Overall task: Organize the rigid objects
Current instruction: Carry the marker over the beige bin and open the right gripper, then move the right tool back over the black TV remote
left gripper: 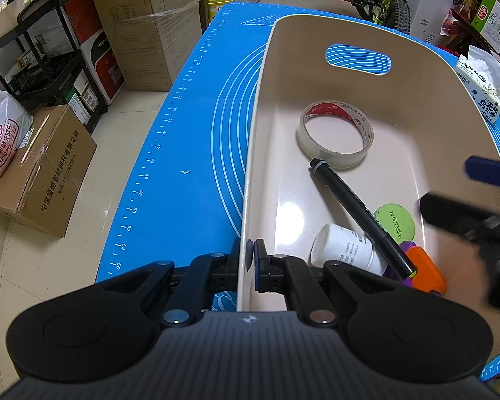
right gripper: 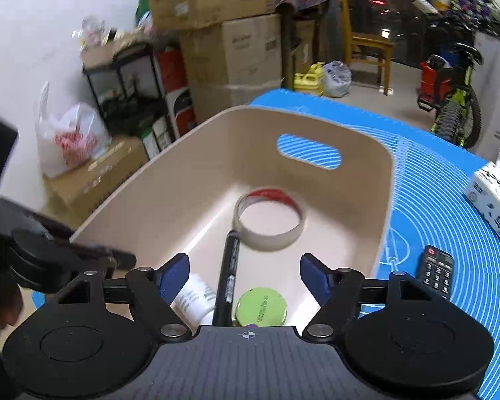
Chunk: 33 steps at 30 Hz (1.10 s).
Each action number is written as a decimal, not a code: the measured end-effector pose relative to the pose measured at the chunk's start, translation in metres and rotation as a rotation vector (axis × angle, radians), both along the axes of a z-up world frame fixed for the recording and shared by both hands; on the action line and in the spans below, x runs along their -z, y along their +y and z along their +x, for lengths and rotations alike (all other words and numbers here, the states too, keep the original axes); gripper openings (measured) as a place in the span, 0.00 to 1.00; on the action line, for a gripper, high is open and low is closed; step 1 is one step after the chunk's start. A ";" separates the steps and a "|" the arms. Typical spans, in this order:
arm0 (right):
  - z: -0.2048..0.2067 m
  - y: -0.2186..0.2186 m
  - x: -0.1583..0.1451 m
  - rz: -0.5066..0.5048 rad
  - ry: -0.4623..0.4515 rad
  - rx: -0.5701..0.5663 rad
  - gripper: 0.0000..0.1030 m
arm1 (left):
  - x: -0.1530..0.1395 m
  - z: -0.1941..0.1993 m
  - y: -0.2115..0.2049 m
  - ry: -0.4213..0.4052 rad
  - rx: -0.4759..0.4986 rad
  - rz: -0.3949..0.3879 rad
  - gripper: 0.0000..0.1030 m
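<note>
partly hidden under the marker (left gripper: 360, 213), purple and orange pieces (left gripper: 423, 266).

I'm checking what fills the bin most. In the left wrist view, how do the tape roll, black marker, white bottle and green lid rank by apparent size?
1. Tape roll, widest.
2. Black marker, longer but thin.
3. White bottle, partly hidden.
4. Green lid, partly hidden.
The bottle lies nearer the camera, so the last two are unsure.
</note>
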State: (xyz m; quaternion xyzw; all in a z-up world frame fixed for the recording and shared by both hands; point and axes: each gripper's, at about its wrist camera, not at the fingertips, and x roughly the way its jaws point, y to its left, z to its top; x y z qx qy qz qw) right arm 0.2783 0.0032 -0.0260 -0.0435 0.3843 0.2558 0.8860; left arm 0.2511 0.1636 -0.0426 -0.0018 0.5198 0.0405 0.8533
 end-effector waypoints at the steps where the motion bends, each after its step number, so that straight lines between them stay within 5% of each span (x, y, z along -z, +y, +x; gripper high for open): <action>1: 0.000 -0.006 -0.003 0.014 -0.002 0.012 0.77 | 0.000 0.000 0.000 0.000 0.000 0.000 0.06; 9: 0.003 -0.055 -0.027 0.105 -0.055 0.121 0.87 | 0.000 0.000 0.000 0.000 0.000 0.000 0.06; 15: 0.007 -0.085 -0.031 0.078 -0.092 0.214 0.91 | 0.000 0.000 0.000 0.000 0.000 0.000 0.06; 25: 0.016 -0.143 0.011 -0.015 -0.113 0.434 0.92 | 0.000 0.000 0.000 0.000 0.000 -0.001 0.06; 33: 0.032 -0.156 0.047 -0.053 -0.060 0.481 0.91 | 0.000 0.000 0.000 0.000 0.000 0.001 0.07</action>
